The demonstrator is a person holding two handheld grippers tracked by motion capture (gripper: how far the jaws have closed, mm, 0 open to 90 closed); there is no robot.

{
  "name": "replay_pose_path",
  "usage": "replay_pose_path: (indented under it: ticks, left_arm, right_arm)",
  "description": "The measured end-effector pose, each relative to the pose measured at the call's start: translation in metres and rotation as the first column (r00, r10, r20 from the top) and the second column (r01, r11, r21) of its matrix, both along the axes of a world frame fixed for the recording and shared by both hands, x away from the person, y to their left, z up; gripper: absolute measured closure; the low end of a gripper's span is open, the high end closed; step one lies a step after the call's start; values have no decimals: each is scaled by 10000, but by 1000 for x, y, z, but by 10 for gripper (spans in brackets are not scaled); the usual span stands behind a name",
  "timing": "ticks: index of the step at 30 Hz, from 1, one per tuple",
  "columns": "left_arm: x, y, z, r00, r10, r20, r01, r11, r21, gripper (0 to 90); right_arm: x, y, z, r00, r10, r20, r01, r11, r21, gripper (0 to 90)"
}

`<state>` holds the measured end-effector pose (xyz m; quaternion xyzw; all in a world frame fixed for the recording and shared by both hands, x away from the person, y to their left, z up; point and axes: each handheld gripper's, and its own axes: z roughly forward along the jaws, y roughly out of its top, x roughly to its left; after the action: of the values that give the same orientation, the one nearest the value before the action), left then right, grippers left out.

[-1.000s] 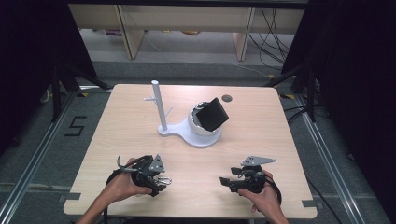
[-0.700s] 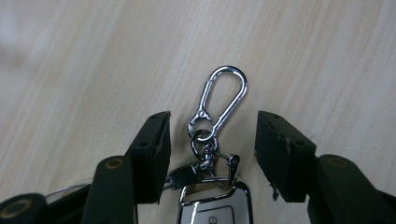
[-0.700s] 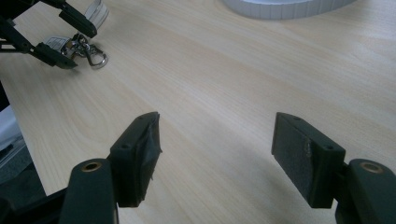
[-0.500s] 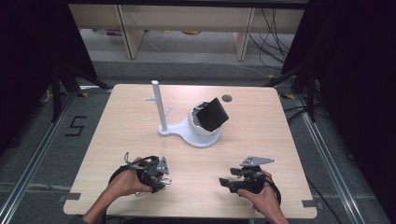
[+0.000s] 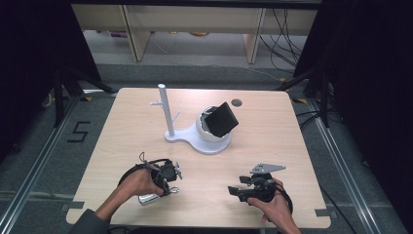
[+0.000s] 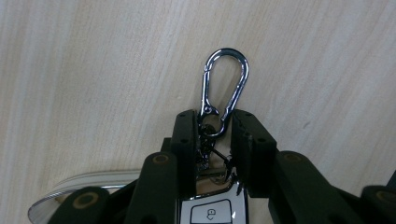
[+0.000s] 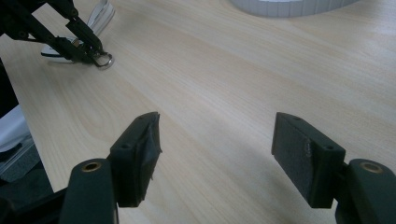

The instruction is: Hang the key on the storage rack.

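We see a pale wooden table (image 5: 126, 122) with rounded corners and a small dark round grommet (image 5: 236, 103) near its far edge. It stands on a grey floor (image 5: 195, 73), where a black "5" (image 5: 78, 131) is marked to the left. Metal rails (image 5: 34, 165) run along both sides. Beyond the far edge, light wooden furniture panels (image 5: 131, 34) stand, with black cables (image 5: 282, 29) hanging at the far right. Dark curtains (image 5: 375, 97) close in both sides.

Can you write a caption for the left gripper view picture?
Left gripper closing around a car key's chain, its silver carabiner lying ahead on the wooden table.
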<state>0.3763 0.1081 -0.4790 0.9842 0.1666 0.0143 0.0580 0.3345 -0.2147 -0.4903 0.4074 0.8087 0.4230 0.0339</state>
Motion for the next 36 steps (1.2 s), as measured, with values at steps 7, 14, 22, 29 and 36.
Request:
replay_pose_path:
  ticks: [7, 14, 22, 29, 36]
  left_arm:
    - [4, -10, 0, 9995, -148, -271, 165, 9978, 648, 716]
    - [6, -10, 0, 9990, -12, -455, 43, 9977, 674, 747]
    - [7, -5, 0, 9991, -373, -201, 381, 9984, 416, 752]
    - [8, 3, 8, 9995, 101, -305, -100, 9999, 18, 753]
    - [11, 12, 27, 9998, 178, 77, -177, 9997, -145, 753]
  right_arm:
    - [-1, 1, 0, 9994, -42, -331, 46, 9999, 135, 333]
    - [1, -1, 0, 9998, 174, -12, -173, 9997, 192, 339]
    - [0, -1, 0, 9992, -54, -384, 64, 9996, 262, 344]
    - [1, -3, -1, 9996, -55, -272, 62, 9997, 253, 347]
    - [0, -2, -1, 9988, -118, -481, 137, 9992, 382, 349]
